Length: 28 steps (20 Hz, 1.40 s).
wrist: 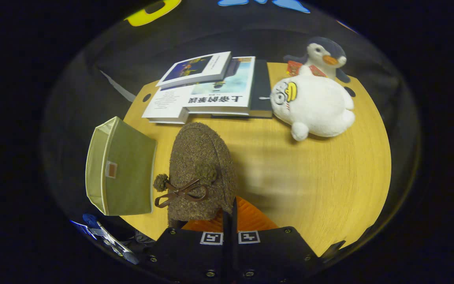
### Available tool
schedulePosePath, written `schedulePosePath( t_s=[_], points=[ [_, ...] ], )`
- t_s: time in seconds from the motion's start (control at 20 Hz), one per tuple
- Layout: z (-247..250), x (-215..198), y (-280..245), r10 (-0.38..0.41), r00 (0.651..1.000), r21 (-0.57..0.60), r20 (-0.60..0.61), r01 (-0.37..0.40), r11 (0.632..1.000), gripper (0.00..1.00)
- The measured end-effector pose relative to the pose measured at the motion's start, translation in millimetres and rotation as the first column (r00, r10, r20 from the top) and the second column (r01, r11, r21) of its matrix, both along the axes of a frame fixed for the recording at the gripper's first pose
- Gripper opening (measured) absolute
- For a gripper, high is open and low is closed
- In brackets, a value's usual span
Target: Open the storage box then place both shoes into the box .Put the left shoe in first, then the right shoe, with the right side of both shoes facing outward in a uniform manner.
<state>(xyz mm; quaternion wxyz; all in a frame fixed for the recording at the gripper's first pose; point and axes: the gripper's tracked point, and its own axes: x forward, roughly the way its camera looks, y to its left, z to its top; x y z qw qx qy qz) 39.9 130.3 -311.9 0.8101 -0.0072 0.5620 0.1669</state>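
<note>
At lower centre, the claw pinches the brown shoe by its rear edge above the desk, right of the green storage box; so thin a hold may slip.

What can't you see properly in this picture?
- Inside of the green fabric storage box: it faces away in the gripper view, so its contents can't be told.
- Heel of the brown fuzzy shoe with a bow: hidden behind the claw, whose fingers are shut on it.
- Second shoe: can't tell where it is.
</note>
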Motion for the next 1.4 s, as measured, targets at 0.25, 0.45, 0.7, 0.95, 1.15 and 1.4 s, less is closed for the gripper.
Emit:
schedulePosePath(
  t_s=[0.25, 0.45, 0.7, 0.95, 1.15, 1.4],
  points=[
    [30.7, 0.7, 70.3, 0.104, 0.994, 0.037, 0.022, -0.105, 0.994, 0.0],
    [46.1, -0.1, 118.9, 0.158, 0.987, 0.068, 0.016, -0.159, 0.985, 0.0],
    [58.8, 0.3, 166.2, 0.195, 0.98, 0.073, 0.024, -0.196, 0.978, 0.0],
    [63.1, 5.2, 206.4, 0.222, 0.975, 0.073, 0.031, -0.223, 0.972, 0.0],
    [69.3, 0.5, 243.8, 0.253, 0.967, 0.091, 0.031, -0.254, 0.963, 0.0],
    [65.3, -9.9, 278.0, 0.284, 0.959, 0.088, 0.018, -0.285, 0.954, 0.0]
  ],
)
